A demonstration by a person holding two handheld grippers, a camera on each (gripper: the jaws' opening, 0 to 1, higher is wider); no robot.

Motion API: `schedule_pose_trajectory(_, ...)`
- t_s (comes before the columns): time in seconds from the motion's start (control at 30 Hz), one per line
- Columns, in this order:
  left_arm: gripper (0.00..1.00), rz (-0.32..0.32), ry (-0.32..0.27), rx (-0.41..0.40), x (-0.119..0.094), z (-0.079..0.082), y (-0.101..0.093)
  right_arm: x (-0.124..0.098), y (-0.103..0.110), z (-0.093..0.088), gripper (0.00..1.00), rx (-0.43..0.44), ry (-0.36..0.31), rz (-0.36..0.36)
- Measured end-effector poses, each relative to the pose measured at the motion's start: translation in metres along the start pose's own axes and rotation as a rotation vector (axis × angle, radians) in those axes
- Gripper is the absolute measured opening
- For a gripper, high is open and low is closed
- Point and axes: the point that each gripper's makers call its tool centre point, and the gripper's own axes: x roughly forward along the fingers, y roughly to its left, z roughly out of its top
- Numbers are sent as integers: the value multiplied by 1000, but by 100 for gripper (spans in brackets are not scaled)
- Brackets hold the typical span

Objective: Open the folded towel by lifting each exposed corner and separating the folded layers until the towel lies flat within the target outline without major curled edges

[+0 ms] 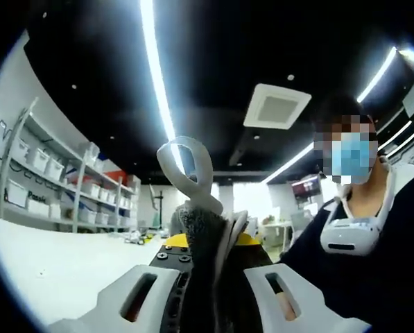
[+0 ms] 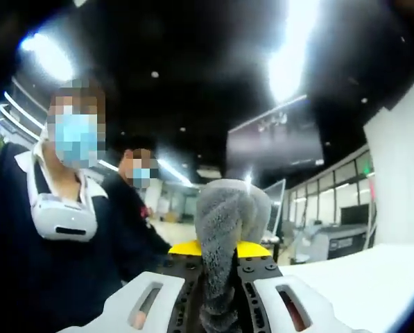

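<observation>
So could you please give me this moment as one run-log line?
left gripper: shut on towel | right gripper: shut on towel | towel: held up

Towel (image 1: 201,239) between hand-held gripper (image 1: 213,291) jaws

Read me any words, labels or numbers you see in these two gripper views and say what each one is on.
"W": a large blue letter, cut off at the view's edge, on the white wall behind the shelves.
Smaller wall lettering below it: too blurred to read.
Shelf bin labels: too small to read.
Grey towel, both grippers: no text.
</observation>
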Motion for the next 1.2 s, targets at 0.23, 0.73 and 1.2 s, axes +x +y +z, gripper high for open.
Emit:
schedule_pose_trajectory(0.23,10,83,18,-27,-12,-6,30,-2,-21,-12,7,22,42,-81)
schedule_pose_trajectory(0.73,10,342,106,-47,-26,-38,86,-16,-69,-51,7,72,165,-309)
schedule_pose_trajectory(1.2,12,476,172,55,-40,-52,119,-27,-95,-71,8,-20,238,-441)
